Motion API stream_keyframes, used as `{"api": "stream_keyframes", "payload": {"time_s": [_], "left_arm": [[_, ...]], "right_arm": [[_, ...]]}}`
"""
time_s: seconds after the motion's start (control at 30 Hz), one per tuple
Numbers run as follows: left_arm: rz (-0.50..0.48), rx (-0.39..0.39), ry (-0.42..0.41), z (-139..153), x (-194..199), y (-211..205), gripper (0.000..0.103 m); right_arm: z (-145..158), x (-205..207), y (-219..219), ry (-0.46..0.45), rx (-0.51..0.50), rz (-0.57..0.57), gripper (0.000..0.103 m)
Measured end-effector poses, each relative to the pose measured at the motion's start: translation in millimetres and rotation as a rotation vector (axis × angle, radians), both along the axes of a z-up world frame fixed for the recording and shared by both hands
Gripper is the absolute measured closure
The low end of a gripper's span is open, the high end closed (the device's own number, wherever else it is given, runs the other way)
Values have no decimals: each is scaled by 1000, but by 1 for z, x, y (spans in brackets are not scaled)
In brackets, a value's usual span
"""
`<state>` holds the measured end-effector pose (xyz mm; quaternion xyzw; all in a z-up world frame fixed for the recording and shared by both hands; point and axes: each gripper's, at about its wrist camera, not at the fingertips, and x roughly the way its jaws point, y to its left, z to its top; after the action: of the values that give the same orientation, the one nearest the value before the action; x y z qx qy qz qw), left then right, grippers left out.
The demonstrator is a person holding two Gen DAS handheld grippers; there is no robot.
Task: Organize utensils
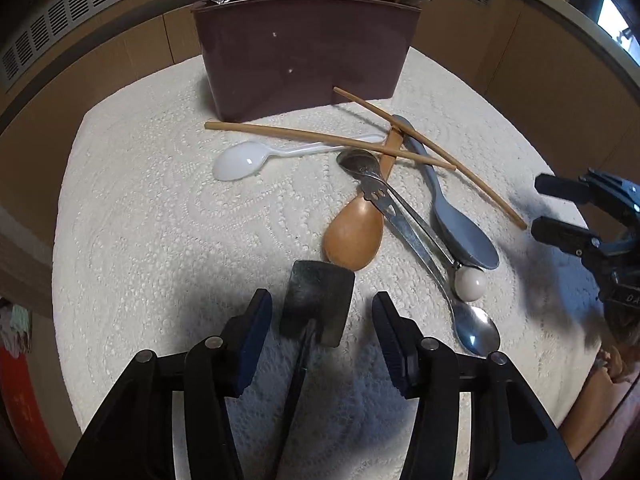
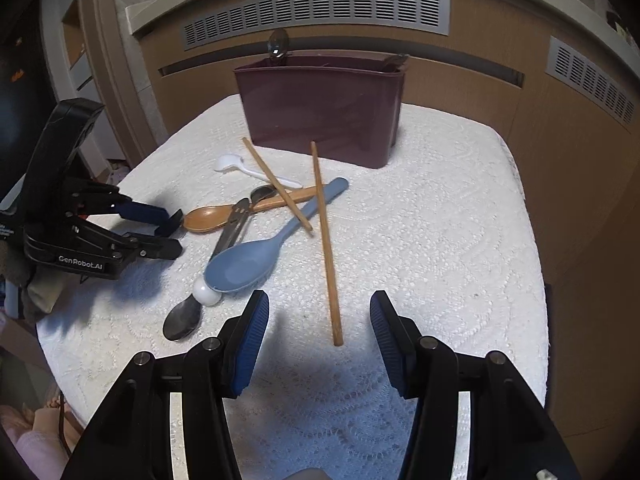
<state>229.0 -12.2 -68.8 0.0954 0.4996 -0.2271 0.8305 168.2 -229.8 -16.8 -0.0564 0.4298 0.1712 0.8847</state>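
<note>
A maroon utensil holder [image 1: 304, 56] stands at the back of the white cloth, also in the right wrist view [image 2: 320, 108], with two utensils inside. Loose utensils lie in a pile: two wooden chopsticks [image 1: 328, 142] [image 2: 328, 248], a white plastic spoon [image 1: 240, 162], a wooden spoon [image 1: 354, 236], a blue-grey spoon [image 2: 244, 264], metal spoons [image 1: 476, 330]. My left gripper [image 1: 320, 320] is open, with a black flat utensil [image 1: 316, 304] lying between its fingers. My right gripper [image 2: 316, 320] is open, with the near chopstick end between its fingers.
The white lace cloth [image 2: 440, 260] covers a small table with edges close on all sides. Wooden panelling with vent grilles [image 2: 316, 12] stands behind. The left gripper [image 2: 100, 236] shows at the left of the right wrist view.
</note>
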Motion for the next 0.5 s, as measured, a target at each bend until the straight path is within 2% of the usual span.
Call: {"api": "stream_keyframes", "payload": {"time_s": [0.07,0.17,0.27,0.37,0.43,0.5], "left_arm": [[43,-20,-8,1,-4,8,68],[178,-104,-38,6,-9,28,69],[307,-200,-127,17,-20,44,69],[416,-227,-239,30,-29,54,69],[458,-261,-285,38,-31,58,69],[468,-292,-316,46,-33,62,69]], "right_arm": [[3,2,3,-14,-32,23,53],[9,10,5,-24,-31,18,53],[13,25,10,-41,-19,-3,53],[14,44,23,-46,-41,40,53],[14,59,31,-45,-51,63,57],[11,81,40,-30,-67,77,71]]}}
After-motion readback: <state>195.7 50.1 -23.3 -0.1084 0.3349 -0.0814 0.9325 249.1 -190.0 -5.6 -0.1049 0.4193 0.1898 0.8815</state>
